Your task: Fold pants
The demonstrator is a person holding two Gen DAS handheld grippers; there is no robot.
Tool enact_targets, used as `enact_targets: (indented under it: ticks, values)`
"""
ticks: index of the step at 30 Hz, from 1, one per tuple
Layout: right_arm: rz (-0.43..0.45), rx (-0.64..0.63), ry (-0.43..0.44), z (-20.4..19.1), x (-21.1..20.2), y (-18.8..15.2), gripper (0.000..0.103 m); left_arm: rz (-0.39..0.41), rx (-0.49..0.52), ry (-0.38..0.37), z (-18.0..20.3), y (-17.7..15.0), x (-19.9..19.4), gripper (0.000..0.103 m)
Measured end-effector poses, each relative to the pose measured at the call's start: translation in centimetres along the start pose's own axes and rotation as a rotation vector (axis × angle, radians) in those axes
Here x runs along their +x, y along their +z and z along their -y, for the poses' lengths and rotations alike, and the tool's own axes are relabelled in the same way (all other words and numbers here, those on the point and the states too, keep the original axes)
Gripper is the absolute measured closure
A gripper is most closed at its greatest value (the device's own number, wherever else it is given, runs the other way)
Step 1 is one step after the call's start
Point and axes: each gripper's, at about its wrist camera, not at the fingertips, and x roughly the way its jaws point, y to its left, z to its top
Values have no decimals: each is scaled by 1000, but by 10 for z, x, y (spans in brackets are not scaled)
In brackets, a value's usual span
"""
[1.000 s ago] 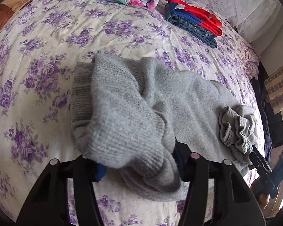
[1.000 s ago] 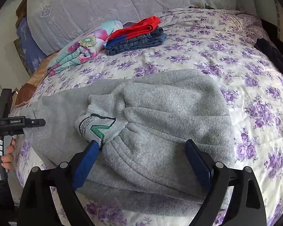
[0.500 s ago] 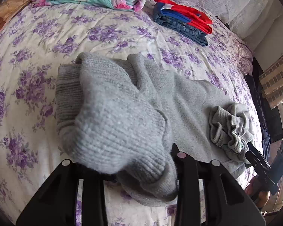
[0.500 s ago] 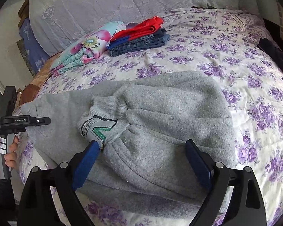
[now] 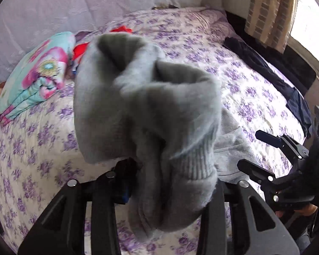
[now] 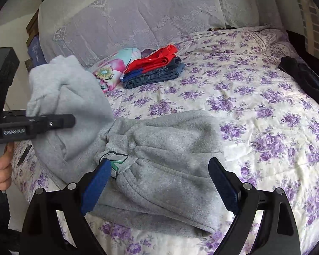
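The left hand-held gripper [image 5: 170,182] is clamped on the cuffed leg end of the grey sweatpants [image 6: 159,148], lifting it above the bed [image 6: 255,106]; the right hand-held gripper [image 6: 159,182] is spread apart over the waistband.

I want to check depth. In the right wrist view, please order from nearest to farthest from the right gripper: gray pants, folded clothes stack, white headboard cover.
1. gray pants, just ahead of the open jaws.
2. folded clothes stack, mid-bed, left of centre.
3. white headboard cover, behind, at the bed's head.
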Motion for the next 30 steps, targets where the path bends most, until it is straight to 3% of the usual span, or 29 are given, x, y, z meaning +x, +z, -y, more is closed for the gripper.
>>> enact_targets:
  ticks: [2, 4, 6, 9, 11, 12, 16, 21, 24, 28, 29, 30]
  values:
    - [-7, 28, -25, 11, -2, -4, 10, -57, 74, 17, 31, 5, 35, 36]
    - [-22, 43, -60, 18, -4, -7, 10, -97, 134, 64, 54, 5, 67, 33]
    - [-22, 42, -86, 22, -7, -8, 10, -81, 154, 94, 65, 2, 74, 28]
    - [12, 51, -69, 26, -19, -7, 10, -41, 121, 1, 58, 1, 49, 26]
    - [49, 66, -62, 27, -25, -1, 10, 7, 68, -69, 46, 3, 24, 8]
    - [73, 86, -44, 28, -28, 3, 10, 51, 41, -81, 39, 4, 10, 6]
    - [102, 142, 81, 20, -26, 24, 5, 189, -58, -96, 1, 3, -40, 5]
    - [2, 119, 169, -14, 14, 46, 5, 228, -176, 54, -46, -8, -47, 5]
    - [-48, 108, 137, -33, 34, 54, 5, 178, -222, 88, -66, -23, -28, 5]
    - [-122, 46, -12, -48, 66, 57, 5, 97, -270, 72, -82, -41, 1, 5]
    - [-139, 29, -49, -49, 73, 54, 9, 86, -275, 59, -83, -44, 6, 5]
    - [-141, 15, -74, -48, 76, 52, 32, 79, -275, 49, -83, -47, 8, 5]
